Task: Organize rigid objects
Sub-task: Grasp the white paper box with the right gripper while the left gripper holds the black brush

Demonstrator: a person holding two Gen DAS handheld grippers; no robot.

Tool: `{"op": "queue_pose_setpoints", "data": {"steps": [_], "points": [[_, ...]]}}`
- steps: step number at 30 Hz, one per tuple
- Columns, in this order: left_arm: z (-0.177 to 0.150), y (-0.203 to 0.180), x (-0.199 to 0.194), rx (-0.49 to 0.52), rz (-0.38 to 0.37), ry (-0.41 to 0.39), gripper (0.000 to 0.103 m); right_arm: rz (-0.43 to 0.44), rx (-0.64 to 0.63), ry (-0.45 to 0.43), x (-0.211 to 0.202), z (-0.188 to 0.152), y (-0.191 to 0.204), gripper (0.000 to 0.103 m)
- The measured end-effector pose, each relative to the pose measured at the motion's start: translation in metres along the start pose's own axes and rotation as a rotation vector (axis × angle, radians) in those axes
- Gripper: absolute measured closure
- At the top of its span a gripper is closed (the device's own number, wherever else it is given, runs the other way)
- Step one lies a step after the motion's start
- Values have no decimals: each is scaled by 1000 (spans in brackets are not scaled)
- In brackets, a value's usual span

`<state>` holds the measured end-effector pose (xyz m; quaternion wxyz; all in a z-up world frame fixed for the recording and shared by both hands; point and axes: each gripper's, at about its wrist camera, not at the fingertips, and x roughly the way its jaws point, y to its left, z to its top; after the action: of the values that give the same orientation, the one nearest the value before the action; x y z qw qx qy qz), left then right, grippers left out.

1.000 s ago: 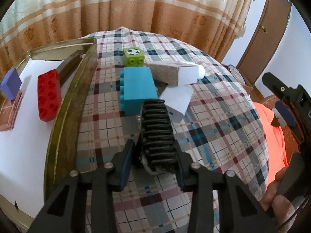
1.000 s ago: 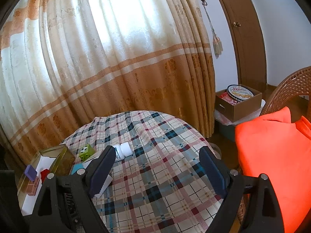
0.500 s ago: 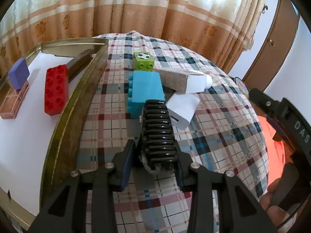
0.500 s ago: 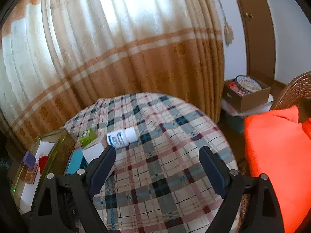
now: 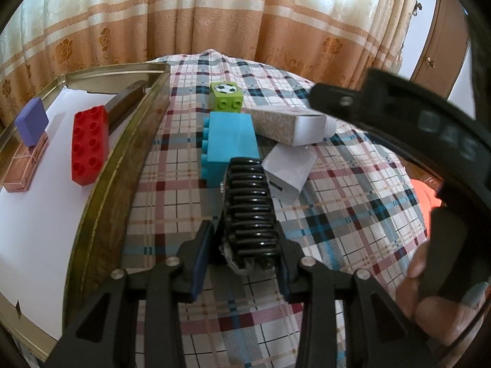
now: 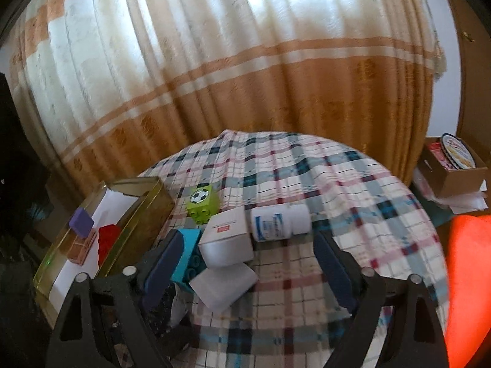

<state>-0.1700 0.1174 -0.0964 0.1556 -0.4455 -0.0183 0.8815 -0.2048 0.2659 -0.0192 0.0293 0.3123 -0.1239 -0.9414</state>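
Observation:
My left gripper is shut on a black ribbed object, held just above the checked tablecloth. Right behind it lie a blue brick, a green brick with a football sticker, a speckled box and a white charger. My right gripper hangs over this pile with its jaws wide and closing. The charger and the box show between its fingers, untouched by the pads. A white pill bottle lies beside the box.
A gold tin tray on the left holds a red brick, a purple block and a clear pink case. An orange cushion and a cardboard box stand off to the right. A curtain hangs behind the table.
The right gripper has swung left and tipped down over the pile, and now fills the right side of the left wrist view. The left gripper has kept still with the black object.

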Motion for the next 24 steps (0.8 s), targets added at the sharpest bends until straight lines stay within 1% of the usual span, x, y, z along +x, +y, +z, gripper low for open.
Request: {"op": "queue_pose_setpoints", "data": {"steps": [1, 4, 6, 9, 12, 15, 17, 21, 24], "points": [[0, 0, 0, -1, -1, 0, 66, 10, -6, 18, 6, 1, 2, 24], [0, 0, 1, -4, -1, -1, 66, 28, -25, 54, 19, 3, 6, 32], [0, 0, 1, -7, -1, -1, 66, 28, -42, 80, 28, 4, 10, 35], [0, 0, 2, -10, -2, -2, 66, 19, -59, 99, 37, 4, 11, 35], [0, 0, 1, -11, -2, -3, 66, 26, -67, 127, 45, 4, 13, 47], [0, 0, 0, -10, 0, -4, 66, 18, -78, 150, 53, 3, 15, 49], [0, -1, 0, -11, -2, -4, 66, 24, -75, 155, 56, 2, 16, 58], [0, -1, 0, -10, 0, -4, 66, 22, -55, 145, 54, 1, 12, 59], [0, -1, 0, -10, 1, -4, 66, 44, -16, 110, 39, 3, 4, 59]]}}
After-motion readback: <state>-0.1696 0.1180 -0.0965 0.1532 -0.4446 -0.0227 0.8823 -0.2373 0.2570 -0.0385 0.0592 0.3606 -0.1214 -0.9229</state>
